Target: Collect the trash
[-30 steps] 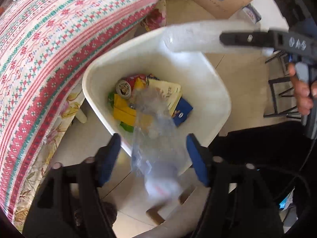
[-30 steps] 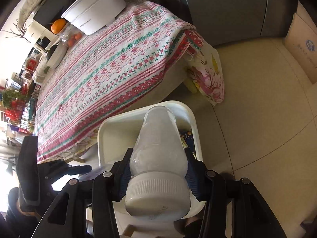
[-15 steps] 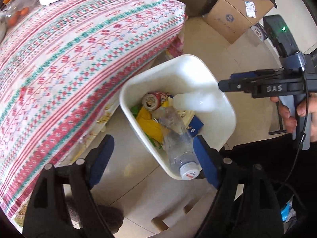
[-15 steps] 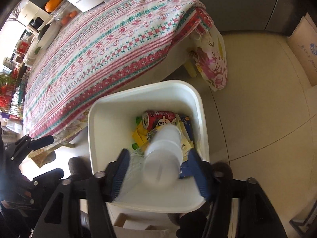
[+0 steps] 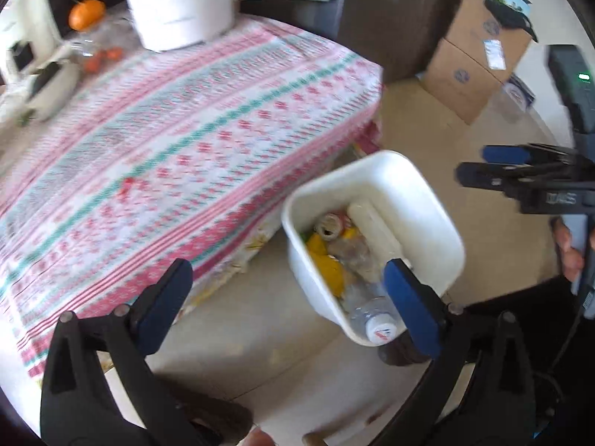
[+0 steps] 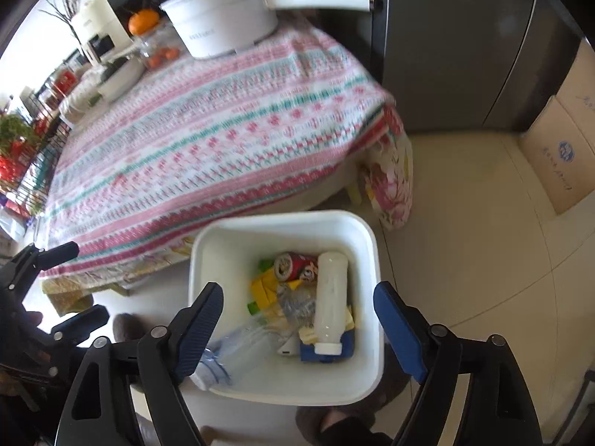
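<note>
A white trash bin [image 6: 223,260] stands on the floor beside the table. Inside lie a white opaque bottle [image 6: 331,293], a crumpled clear plastic bottle [image 6: 253,338], a red can [image 6: 297,264], yellow wrappers [image 6: 264,290] and a blue box [image 6: 327,353]. My right gripper [image 6: 297,290] hovers over the bin, jaws opening with nothing between them. My left gripper [image 5: 288,265] hangs above the bin's [image 5: 420,215] near-left side, jaws also opening and empty. The clear bottle [image 5: 372,308] and white bottle [image 5: 375,226] rest in the bin. Each gripper shows in the other's view: right gripper [image 5: 474,165], left gripper [image 6: 89,280].
A table under a pink and green striped cloth [image 6: 208,141] carries a white pot [image 6: 223,26], an orange [image 6: 143,20] and dishes. Cardboard boxes [image 5: 479,63] stand on the tiled floor at the right, by a dark cabinet [image 6: 465,48]. A person's slippered feet [image 6: 342,423] are near the bin.
The clear bottle left my left gripper and the white bottle left my right one; both now lie in the bin. Both grippers rose, pulled back and opened wider.
</note>
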Action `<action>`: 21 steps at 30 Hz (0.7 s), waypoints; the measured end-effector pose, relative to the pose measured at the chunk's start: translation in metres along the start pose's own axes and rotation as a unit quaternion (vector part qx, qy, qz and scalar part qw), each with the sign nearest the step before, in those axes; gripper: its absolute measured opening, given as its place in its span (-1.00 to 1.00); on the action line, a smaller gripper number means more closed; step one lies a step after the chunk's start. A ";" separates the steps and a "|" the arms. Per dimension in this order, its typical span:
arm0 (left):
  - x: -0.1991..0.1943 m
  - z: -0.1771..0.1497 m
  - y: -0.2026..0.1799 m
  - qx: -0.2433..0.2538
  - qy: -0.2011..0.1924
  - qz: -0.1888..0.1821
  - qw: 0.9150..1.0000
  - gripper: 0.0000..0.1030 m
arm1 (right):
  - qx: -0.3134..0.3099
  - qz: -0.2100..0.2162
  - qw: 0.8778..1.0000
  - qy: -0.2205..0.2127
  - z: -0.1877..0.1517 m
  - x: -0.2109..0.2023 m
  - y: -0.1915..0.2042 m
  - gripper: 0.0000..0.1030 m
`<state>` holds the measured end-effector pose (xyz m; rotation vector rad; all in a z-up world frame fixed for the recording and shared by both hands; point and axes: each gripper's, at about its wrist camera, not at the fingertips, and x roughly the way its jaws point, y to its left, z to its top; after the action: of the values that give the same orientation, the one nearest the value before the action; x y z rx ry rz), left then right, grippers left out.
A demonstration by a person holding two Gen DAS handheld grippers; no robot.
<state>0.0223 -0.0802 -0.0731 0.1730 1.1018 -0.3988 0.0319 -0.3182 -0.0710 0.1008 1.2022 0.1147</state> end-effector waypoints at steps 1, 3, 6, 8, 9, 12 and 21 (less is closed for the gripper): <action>-0.005 -0.003 0.002 -0.010 -0.008 0.007 1.000 0.98 | 0.003 0.002 1.000 -0.018 -0.004 -0.010 0.003 0.67; -0.015 -0.007 0.008 -0.032 -0.026 0.013 0.999 0.98 | 0.008 -0.005 0.999 -0.045 -0.008 -0.024 0.008 0.79; -0.032 -0.013 0.010 -0.048 -0.055 0.020 0.997 0.98 | 0.023 -0.018 0.995 -0.092 -0.016 -0.046 0.016 1.00; -0.044 -0.018 0.010 -0.057 -0.077 0.027 0.995 0.98 | 0.025 -0.020 0.993 -0.112 -0.021 -0.058 0.021 1.00; -0.050 -0.021 0.010 -0.061 -0.088 0.032 0.994 0.98 | 0.023 -0.030 0.991 -0.132 -0.025 -0.068 0.025 1.00; -0.069 -0.026 0.007 -0.066 -0.120 0.042 0.990 0.98 | 0.007 -0.052 0.984 -0.171 -0.035 -0.087 0.039 1.00; -0.105 -0.035 -0.008 -0.058 -0.186 0.073 0.978 0.99 | -0.015 -0.089 0.963 -0.253 -0.066 -0.128 0.067 1.00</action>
<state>-0.0507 -0.0519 0.0055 0.0710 0.7351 -0.2222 -0.0780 -0.2691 0.0328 -0.0074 0.6930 -0.0502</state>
